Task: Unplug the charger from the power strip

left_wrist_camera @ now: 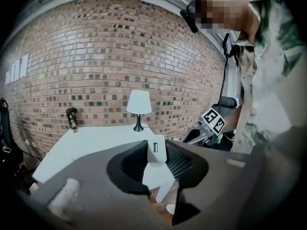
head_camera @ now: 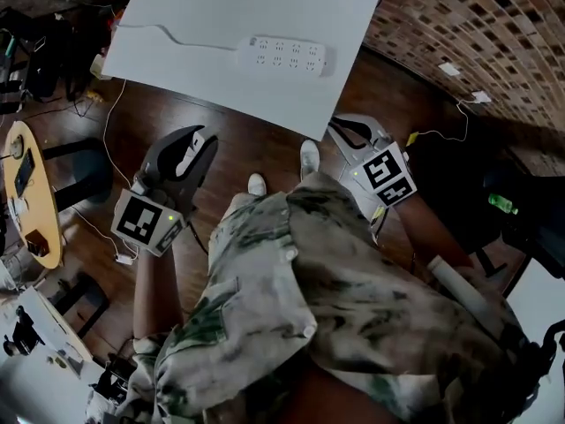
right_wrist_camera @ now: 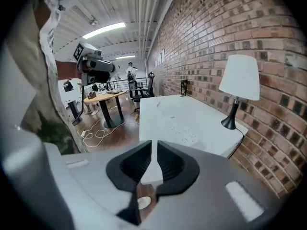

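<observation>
Gripping the charger (left_wrist_camera: 154, 169) across its white body, the left tongs (head_camera: 199, 141) were closed on it firmly enough that it stood upright between them, its small port facing the camera of the left gripper view. That clamped hold looked meant to keep the block from slipping, since nothing else carried it. The charger was thus off the desk (head_camera: 177, 16), carried low on the left over the wooden floor (head_camera: 265, 140), near the person's body and well apart from the power strip (head_camera: 282, 54). The strip lay flat on the far desk, close to its near edge, with its cable (head_camera: 168, 35) trailing off to the left. No plug showed in any of its sockets, so I judged the unplugging itself done. The right tongs (right_wrist_camera: 154, 152) stood nearly closed, with only a thin slit between them and nothing in it. They hung on the right, near the body, probably because no second grip was needed to brace the strip. A lamp (right_wrist_camera: 238, 85) stood at the far right end of the desk, apart from the strip.
</observation>
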Motion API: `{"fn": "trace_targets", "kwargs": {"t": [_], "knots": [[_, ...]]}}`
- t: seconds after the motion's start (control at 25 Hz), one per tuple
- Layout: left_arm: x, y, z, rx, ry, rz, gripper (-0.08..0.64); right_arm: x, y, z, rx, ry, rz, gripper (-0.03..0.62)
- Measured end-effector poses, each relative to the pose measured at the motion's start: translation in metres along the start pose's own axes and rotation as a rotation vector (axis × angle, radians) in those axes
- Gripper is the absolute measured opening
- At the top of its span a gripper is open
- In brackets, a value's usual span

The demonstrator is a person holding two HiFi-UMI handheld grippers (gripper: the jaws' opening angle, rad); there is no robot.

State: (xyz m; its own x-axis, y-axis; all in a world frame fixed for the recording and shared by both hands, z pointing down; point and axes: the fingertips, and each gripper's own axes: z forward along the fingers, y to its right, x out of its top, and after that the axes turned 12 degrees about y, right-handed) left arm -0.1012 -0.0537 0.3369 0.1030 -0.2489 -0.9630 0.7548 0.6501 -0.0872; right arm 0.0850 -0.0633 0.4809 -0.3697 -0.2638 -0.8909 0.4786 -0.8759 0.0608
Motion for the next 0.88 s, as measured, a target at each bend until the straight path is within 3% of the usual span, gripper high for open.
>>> {"fn": "trace_targets", "kwargs": {"t": [0.24,0.4,0.68,0.88], "knots": [[-0.008,0.033,-0.068,0.027,0.077,-0.004,0.106,0.029,-0.069,-0.022,-0.016,0.066,-0.067,0.041],[-0.025,0.056,-0.134,0.025,0.125,-0.016,0.104,0.045,-0.128,-0.039,-0.078,0.102,-0.076,0.041],[-0.062,0.105,-0.229,-0.071,0.135,-0.027,0.104,0.050,-0.254,-0.083,-0.179,0.132,-0.046,0.046],[-0.072,0.156,-0.256,-0.125,0.147,-0.003,0.104,0.045,-0.303,-0.136,-0.213,0.152,-0.067,0.057]]}}
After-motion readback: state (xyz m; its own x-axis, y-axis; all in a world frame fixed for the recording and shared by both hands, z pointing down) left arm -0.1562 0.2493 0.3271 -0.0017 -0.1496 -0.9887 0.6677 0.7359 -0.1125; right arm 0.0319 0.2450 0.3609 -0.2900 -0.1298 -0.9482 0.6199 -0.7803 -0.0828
